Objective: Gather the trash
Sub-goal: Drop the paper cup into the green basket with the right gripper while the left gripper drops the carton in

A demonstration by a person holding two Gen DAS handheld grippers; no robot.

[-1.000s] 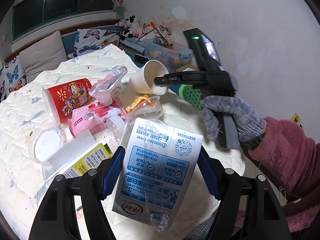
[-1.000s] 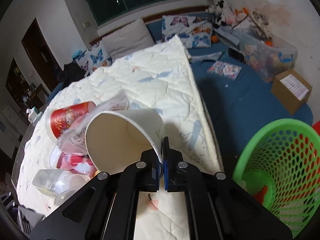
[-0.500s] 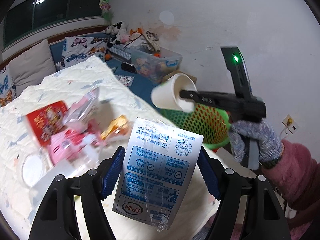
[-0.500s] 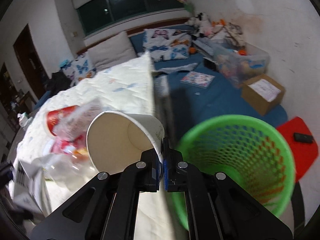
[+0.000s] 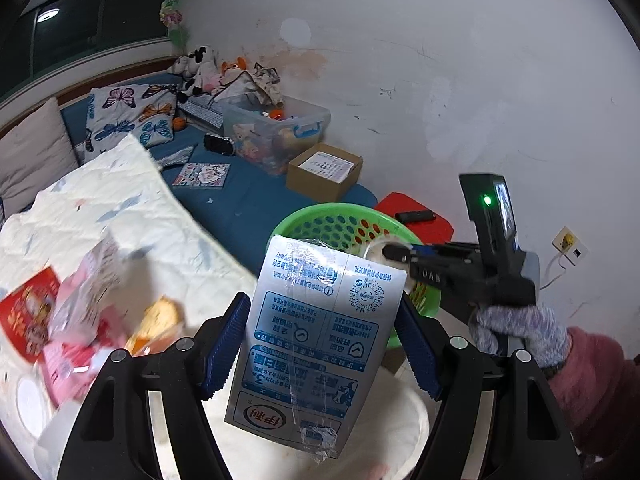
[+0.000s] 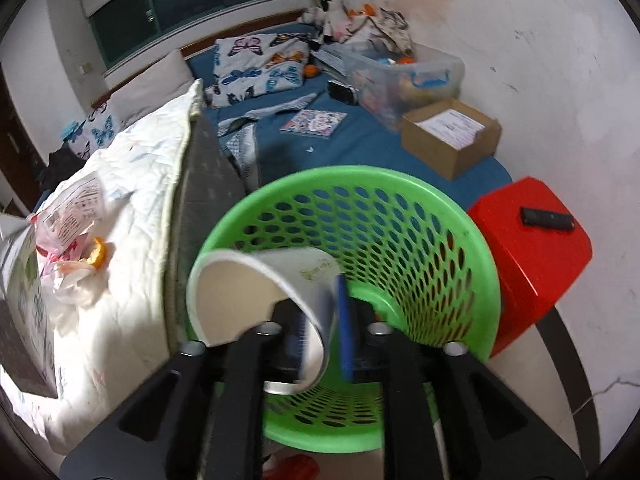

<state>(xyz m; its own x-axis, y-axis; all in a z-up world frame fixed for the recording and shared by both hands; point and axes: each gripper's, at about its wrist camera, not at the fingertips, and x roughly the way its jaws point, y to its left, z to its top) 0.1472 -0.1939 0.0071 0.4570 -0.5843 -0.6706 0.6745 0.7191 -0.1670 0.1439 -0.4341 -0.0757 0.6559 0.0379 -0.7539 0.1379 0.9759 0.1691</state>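
My left gripper (image 5: pixel 322 344) is shut on a silver and blue milk carton (image 5: pixel 316 344), held above the bed's edge. My right gripper (image 6: pixel 326 316) is over the green mesh basket (image 6: pixel 472 240), its jaws parted. The white paper cup (image 6: pixel 256 288) sits loose between its fingers, blurred, its wall beside the blue pad. In the left wrist view the right gripper (image 5: pixel 400 254) is above the basket (image 5: pixel 316 220), just behind the carton. More trash lies on the white quilt (image 5: pixel 120 216): a red cup (image 5: pixel 24 320), pink wrappers (image 5: pixel 80 320), an orange peel (image 6: pixel 98 254).
A red stool (image 6: pixel 532 256) with a black remote (image 6: pixel 546 218) stands right of the basket. A cardboard box (image 6: pixel 448 140) and a clear toy bin (image 6: pixel 404 76) sit on the blue mat by the wall. Pillows lie at the back.
Both grippers swung right from the quilt to the basket. The right gripper's jaws have opened and the paper cup is slipping down between them. The carton stays clamped.
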